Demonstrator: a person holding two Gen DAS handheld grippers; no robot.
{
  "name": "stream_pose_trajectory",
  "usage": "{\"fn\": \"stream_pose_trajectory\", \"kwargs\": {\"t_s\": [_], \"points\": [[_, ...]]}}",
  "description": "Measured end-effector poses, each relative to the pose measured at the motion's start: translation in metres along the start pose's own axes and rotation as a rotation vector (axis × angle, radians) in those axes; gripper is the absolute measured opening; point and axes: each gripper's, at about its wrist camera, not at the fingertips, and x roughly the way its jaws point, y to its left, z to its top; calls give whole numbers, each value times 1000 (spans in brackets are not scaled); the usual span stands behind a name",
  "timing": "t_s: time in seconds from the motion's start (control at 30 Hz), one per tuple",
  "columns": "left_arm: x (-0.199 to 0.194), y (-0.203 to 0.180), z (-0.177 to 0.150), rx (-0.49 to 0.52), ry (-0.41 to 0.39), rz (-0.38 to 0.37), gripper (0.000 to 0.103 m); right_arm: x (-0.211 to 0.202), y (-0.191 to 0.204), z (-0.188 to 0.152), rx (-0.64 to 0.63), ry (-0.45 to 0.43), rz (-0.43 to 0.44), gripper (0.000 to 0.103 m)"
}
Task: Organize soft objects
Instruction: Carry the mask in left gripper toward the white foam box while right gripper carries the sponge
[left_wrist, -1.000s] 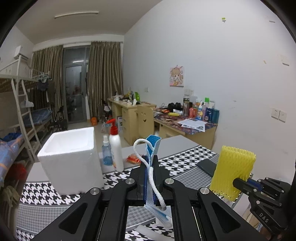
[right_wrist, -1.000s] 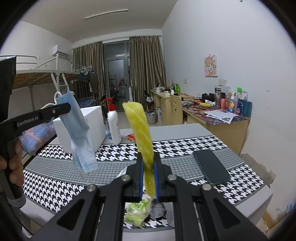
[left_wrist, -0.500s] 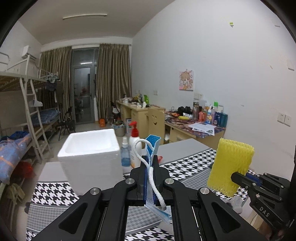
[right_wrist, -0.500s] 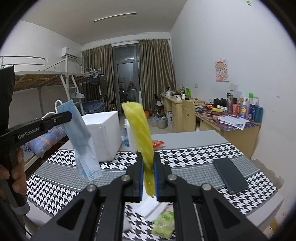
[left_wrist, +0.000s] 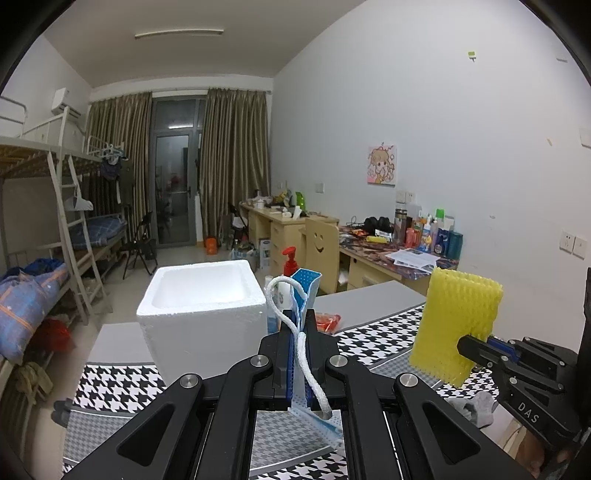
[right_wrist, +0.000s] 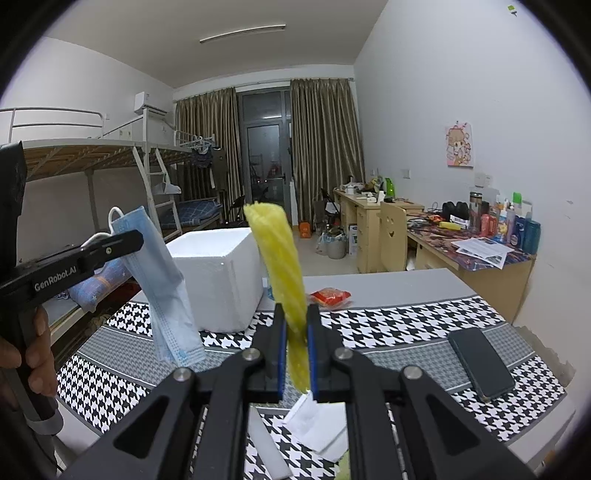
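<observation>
- Spanning the whole lower scene, the desk (right_wrist: 406, 332) with its houndstooth cloth carries everything; its right and near edges drop off just beyond a dark phone (right_wrist: 480, 363), so room for moving is best toward the middle and left.
- Standing on the desk's far left part, the white foam box (left_wrist: 203, 295) is open at the top and looks empty from the left wrist view; I judge it the likely place for the soft things, so nothing appears sorted yet.
- Held aloft over the cloth, the yellow foam net (right_wrist: 284, 280) is pinched upright by the right tool (right_wrist: 294, 354), its jaws pressed together on the net's lower end.
- Hanging beside it, nearer the box, the blue face mask (right_wrist: 162, 291) is pinched by the left tool (left_wrist: 297, 354), jaws pressed together on the mask and its white ear loop.
- Lying low at the near edge, a grey sock-like piece (left_wrist: 476, 406) and white scraps (right_wrist: 314, 424) seem left to gather.
- Crowding the box's right side, a pump bottle (left_wrist: 290, 258) and a red packet (right_wrist: 330, 295) narrow that approach; coming in from above looks clearest.
</observation>
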Motion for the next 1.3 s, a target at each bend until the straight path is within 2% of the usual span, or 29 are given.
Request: {"fn": "stream_pose_trajectory", "kwargs": {"t_s": [0.5,0.9,1.3], "points": [[-1,24,19,-2,-46,47,4,12,19,22,-33,-17,30,13],[2,35,37,-20,-70,43,4,14,33,43,-60,-40,58,13],[2,46,66,4,-116,84,4,22,43,64,-86,-57,68,13]]}}
